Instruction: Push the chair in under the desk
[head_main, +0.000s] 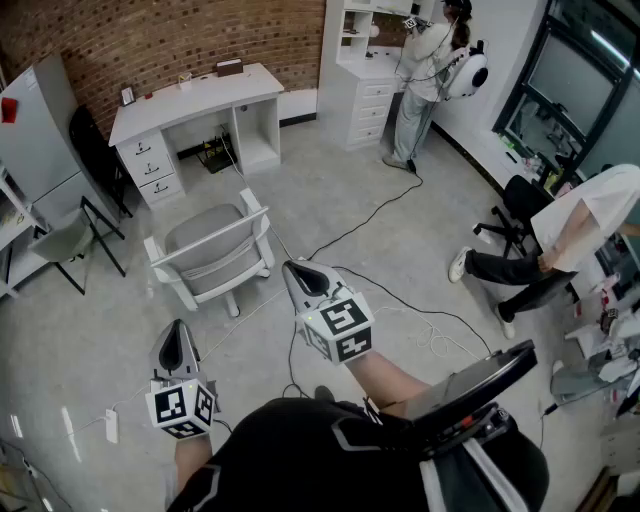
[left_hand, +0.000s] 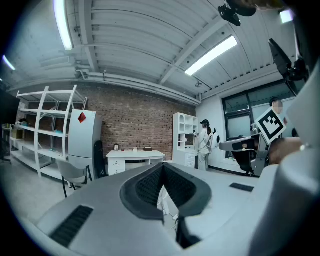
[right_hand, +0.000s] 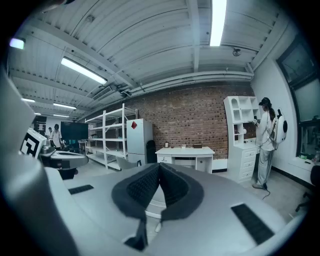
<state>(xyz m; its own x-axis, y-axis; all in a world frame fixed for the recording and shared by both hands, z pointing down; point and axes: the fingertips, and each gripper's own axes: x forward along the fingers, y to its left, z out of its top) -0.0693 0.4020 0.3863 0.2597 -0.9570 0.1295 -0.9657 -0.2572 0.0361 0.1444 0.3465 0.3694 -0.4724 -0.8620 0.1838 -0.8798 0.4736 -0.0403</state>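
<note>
Down at the bottom of the head view, two claws. Left claw (head_main: 178, 332) shut tight and empty, held out over the floor (head_main: 90, 340). Right claw (head_main: 296, 272) shut tight and empty too, a bit further ahead. Same story in the two gripper views: left claw (left_hand: 161, 169) with its dark pads pressed together, right claw (right_hand: 159, 169) just the same, nothing pinched in either. One marker cube on each claw.

Just past the right claw, one white chair (head_main: 210, 250) with a grey seat. Out on the open floor, touched by neither claw. Well apart from the worktop, not under it.

Further on, against the brick wall (head_main: 170, 35), one white worktop (head_main: 195, 100). Three drawers (head_main: 152, 165) on its left side, an open gap in the middle. A few small things on top, too small to tell. Same worktop (left_hand: 134, 155) small in the left gripper view, and worktop (right_hand: 185, 151) again in the right gripper view.

Left of the white chair, one grey folding chair (head_main: 60, 240). Behind that, one tall grey cupboard (head_main: 35, 130) with a red mark. Right of the worktop, one white shelf unit (head_main: 360, 90).

Two other people: one standing person (head_main: 425, 70) at the shelf unit, one bent-over person (head_main: 570, 230) at the right edge, beside one black chair (head_main: 515, 205). Three chairs in all. Black cables (head_main: 380, 210) trailing across the floor.
</note>
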